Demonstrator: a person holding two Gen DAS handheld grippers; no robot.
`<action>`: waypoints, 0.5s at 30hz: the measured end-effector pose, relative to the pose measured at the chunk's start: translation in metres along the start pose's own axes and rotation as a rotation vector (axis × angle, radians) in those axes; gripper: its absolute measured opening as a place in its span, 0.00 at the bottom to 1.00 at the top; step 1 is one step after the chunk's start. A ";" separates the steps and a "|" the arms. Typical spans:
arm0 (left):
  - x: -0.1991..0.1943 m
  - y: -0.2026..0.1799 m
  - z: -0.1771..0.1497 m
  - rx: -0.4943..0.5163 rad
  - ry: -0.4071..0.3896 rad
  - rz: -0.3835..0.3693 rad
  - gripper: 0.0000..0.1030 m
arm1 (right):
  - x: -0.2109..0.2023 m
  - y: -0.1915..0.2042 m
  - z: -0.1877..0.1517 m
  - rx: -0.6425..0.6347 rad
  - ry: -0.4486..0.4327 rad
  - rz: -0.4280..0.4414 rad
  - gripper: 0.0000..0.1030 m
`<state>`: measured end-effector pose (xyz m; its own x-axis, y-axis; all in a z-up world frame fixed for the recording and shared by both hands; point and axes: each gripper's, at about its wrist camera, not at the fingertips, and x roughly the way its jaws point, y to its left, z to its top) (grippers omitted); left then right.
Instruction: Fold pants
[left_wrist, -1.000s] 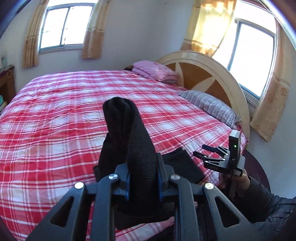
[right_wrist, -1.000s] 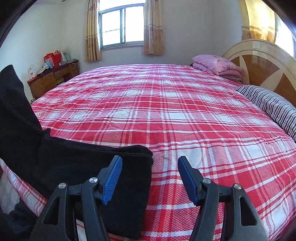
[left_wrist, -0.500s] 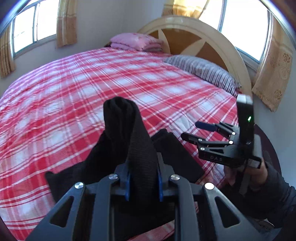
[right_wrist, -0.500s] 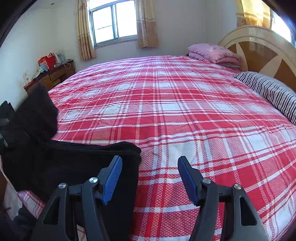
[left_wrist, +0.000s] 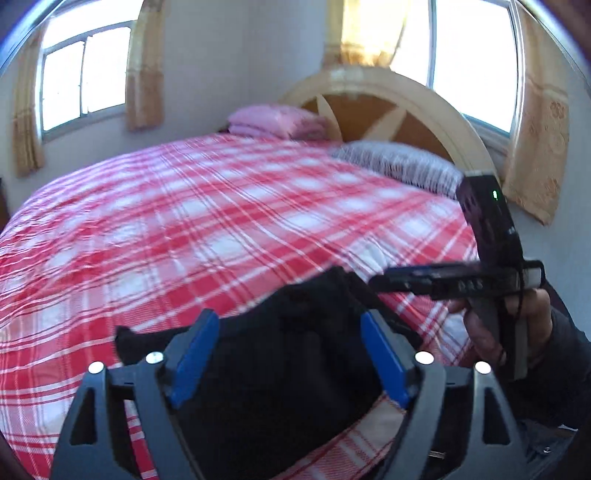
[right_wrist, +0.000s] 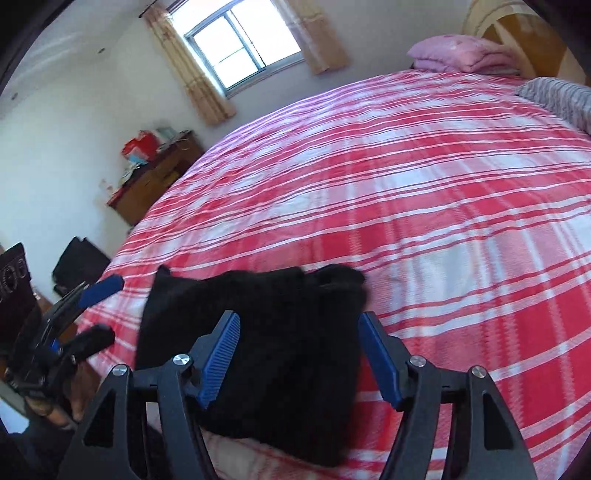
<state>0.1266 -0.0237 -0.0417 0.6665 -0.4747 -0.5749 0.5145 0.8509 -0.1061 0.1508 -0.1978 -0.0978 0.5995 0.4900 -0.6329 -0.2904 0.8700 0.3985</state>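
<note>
The black pants (left_wrist: 295, 369) lie as a folded bundle at the near edge of the red plaid bed (left_wrist: 221, 221). My left gripper (left_wrist: 288, 321) hovers just over them, its jaws opening; the cloth sits below and between the blue pads, which do not press it. In the right wrist view the pants (right_wrist: 266, 332) lie flat under my right gripper (right_wrist: 297, 317), whose jaws are also opening and grip nothing. A hand holds the right gripper (left_wrist: 391, 278) side-on at the bundle's right edge. The left gripper (right_wrist: 110, 308) shows at the far left, spread wide.
A pink folded blanket (left_wrist: 273, 120) and a striped pillow (left_wrist: 399, 166) lie by the arched headboard (left_wrist: 388, 103). A wooden cabinet (right_wrist: 155, 177) with clutter and a black bag (right_wrist: 77, 262) stand left of the bed (right_wrist: 443, 184). Curtained windows line the walls.
My left gripper, shut on a raised fold of the pants before, has sunk toward the bed and opened; the fold now lies on the bundle. The right gripper's view has tilted.
</note>
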 end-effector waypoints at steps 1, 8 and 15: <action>-0.003 0.007 -0.003 -0.014 -0.010 0.017 0.85 | 0.004 0.005 -0.002 -0.009 0.020 -0.002 0.68; 0.024 0.048 -0.039 -0.058 0.082 0.204 0.88 | 0.031 0.023 -0.022 -0.101 0.153 -0.100 0.33; 0.045 0.057 -0.059 -0.095 0.151 0.215 0.95 | 0.004 0.028 -0.020 -0.166 0.108 -0.181 0.14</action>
<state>0.1548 0.0169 -0.1215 0.6632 -0.2485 -0.7060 0.3123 0.9491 -0.0407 0.1304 -0.1703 -0.1022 0.5719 0.3213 -0.7548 -0.3099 0.9366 0.1639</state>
